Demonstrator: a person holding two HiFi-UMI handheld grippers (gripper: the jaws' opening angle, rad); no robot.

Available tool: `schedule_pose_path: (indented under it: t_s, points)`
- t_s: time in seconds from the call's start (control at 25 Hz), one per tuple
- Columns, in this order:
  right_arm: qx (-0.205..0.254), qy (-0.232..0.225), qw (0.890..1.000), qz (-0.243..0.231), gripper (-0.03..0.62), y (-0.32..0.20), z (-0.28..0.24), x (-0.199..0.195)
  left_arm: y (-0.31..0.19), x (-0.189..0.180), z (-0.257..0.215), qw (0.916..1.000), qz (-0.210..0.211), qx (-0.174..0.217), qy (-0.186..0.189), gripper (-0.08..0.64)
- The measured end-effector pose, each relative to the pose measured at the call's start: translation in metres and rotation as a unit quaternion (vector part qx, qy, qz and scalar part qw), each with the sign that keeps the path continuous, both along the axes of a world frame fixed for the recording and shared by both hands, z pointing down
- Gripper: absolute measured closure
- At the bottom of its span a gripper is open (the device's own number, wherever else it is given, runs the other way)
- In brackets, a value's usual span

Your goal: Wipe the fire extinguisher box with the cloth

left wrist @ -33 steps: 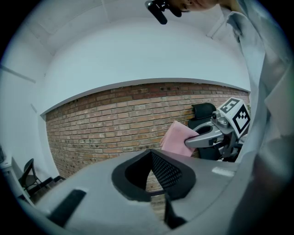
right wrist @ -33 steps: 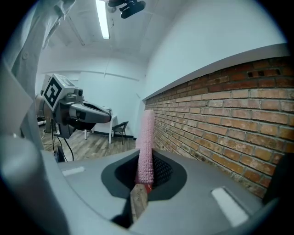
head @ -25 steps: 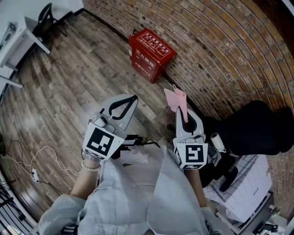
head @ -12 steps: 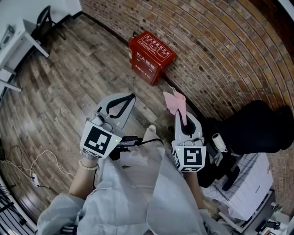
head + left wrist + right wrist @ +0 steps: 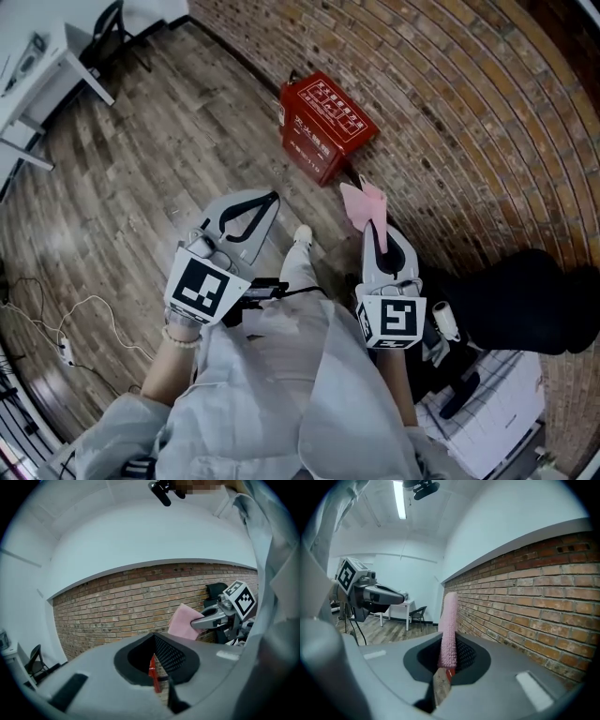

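Right gripper (image 5: 375,225) clamped on cloth (image 5: 361,199), left gripper (image 5: 271,198) jaws together, empty; box (image 5: 323,127) sat at floor (image 5: 141,169) edge by wall (image 5: 469,112)

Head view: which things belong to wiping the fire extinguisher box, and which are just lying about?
For the job:
red metal fire extinguisher box
pink knitted cloth, clamped in the right gripper

Lying about:
white desk
black chair
white cable

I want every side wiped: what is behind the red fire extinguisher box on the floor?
A red-brown brick wall stands right behind the red fire extinguisher box. Its rear face is hidden; whether it touches the wall cannot be told.
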State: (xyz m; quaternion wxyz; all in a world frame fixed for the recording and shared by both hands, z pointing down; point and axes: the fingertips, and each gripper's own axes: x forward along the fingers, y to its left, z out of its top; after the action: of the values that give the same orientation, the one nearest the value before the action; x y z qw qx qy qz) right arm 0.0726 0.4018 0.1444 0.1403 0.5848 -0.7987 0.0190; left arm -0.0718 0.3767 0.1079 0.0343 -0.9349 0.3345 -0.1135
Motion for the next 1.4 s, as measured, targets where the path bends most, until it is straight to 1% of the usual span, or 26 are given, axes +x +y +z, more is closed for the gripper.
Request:
schedule_pose_path:
  t_s: [0.16, 0.4, 0.72, 1.0, 1.2, 1.4]
  points:
    - [0.002, -0.004, 1.0, -0.023, 0.573, -0.05, 0.0, 0.004, -0.041, 0.01, -0.001, 0.9999, -0.011, 0.007, -0.008, 0.561]
    - [-0.003, 0.0, 0.998, -0.057, 0.572, -0.127, -0.003, 0.015, -0.108, 0.028, -0.012, 0.9995, -0.027, 0.014, 0.009, 0.561]
    - [-0.022, 0.006, 0.996, -0.089, 0.572, -0.218, 0.006, 0.041, -0.196, 0.049, -0.006, 0.9977, -0.066, 0.0, 0.011, 0.561]
    - [-0.033, 0.004, 0.994, -0.099, 0.572, -0.254, 0.014, 0.056, -0.231, 0.062, -0.001, 0.9967, -0.081, -0.007, 0.007, 0.561]
    - [-0.047, 0.003, 0.994, -0.103, 0.573, -0.258, 0.024, 0.06, -0.239, 0.069, 0.007, 0.9968, -0.078, -0.014, -0.001, 0.561]
    - [-0.057, 0.003, 0.994, -0.096, 0.572, -0.267, 0.037, 0.064, -0.251, 0.072, 0.015, 0.997, -0.074, -0.019, -0.004, 0.561]
